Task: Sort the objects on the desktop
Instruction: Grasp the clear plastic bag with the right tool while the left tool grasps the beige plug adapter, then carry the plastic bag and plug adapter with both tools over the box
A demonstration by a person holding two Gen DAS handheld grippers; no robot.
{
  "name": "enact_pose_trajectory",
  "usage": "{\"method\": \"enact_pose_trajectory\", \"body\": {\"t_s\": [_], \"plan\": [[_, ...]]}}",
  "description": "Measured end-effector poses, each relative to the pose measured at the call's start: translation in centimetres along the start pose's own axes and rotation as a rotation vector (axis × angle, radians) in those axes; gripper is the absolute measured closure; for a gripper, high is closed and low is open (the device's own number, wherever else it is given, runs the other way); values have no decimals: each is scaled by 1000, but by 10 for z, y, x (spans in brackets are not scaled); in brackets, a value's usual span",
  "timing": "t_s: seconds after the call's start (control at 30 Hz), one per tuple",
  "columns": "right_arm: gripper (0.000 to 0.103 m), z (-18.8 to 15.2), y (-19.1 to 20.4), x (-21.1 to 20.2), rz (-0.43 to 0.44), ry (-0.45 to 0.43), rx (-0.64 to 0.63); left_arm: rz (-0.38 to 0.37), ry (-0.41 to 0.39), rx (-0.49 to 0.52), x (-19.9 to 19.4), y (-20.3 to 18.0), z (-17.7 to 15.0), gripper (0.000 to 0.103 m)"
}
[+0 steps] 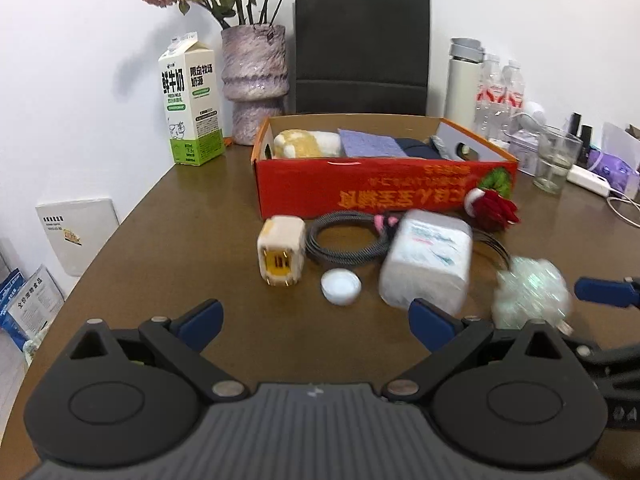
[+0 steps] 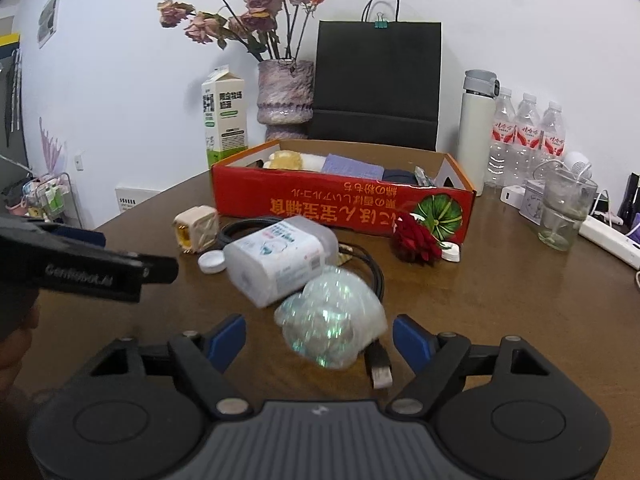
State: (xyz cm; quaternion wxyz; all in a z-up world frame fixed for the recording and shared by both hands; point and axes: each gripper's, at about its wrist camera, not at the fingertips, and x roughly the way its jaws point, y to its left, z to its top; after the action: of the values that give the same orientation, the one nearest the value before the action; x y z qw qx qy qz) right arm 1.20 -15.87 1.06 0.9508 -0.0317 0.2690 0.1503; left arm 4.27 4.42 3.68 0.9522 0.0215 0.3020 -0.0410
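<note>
A white wall backs a brown wooden worktop (image 1: 192, 208) with a rounded edge. Against the wall stand one milk carton (image 1: 191, 100) printed "FRESH MILK" with Chinese characters, one mottled purple vase (image 1: 255, 84) of dried roses, one black paper bag (image 1: 362, 48) with a green clip on its handles, one white flask (image 2: 476, 128) and three clear water bottles (image 2: 528, 136) with red labels. One empty glass tumbler (image 2: 564, 212) stands to the right.

One red cardboard box (image 1: 360, 188), its yellow lettering upside down, holds a cream plush item (image 1: 306, 143), a lilac pad (image 1: 370, 144) and something dark. In front of it lie one cream cube-shaped plug (image 1: 281, 250), one coiled braided cable (image 1: 344, 240), one round white cap (image 1: 340, 286), one soft plastic-wrapped tissue pack (image 1: 428, 264), one red spiky ball (image 2: 414, 240) and one iridescent crinkly ball (image 2: 332, 320).

The left hand-held gripper (image 1: 316, 320) is spread wide over bare wood, short of the cap. The right hand-held gripper (image 2: 320, 340) is also wide open, its blue pads either side of the iridescent ball without touching it. The left tool's side reads something like "GenRobot.AI".
</note>
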Motion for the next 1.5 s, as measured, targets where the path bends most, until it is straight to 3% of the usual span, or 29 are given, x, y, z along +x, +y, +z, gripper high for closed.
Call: {"method": "enact_pose_trajectory", "body": {"t_s": [0.2,0.27,0.43,0.6,0.87,1.23,1.5], "plan": [[30,6,-1,19,5,11,13,-22,51,-49,40,18,17,15],[41,5,-1,25,8,22,17,-31,66,-56,51,23,21,19],[50,5,-4,30,10,21,36,-59,94,-86,75,34,33,35],[60,5,-4,31,11,20,44,-80,111,-123,89,42,38,68],[68,8,-3,20,2,-5,48,-53,88,-129,74,39,33,71],[70,6,2,-35,0,-72,57,-39,-36,-140,-28,24,4,71],[70,-15,7,-76,12,-72,64,-12,-58,-121,-90,2,-33,71]]}}
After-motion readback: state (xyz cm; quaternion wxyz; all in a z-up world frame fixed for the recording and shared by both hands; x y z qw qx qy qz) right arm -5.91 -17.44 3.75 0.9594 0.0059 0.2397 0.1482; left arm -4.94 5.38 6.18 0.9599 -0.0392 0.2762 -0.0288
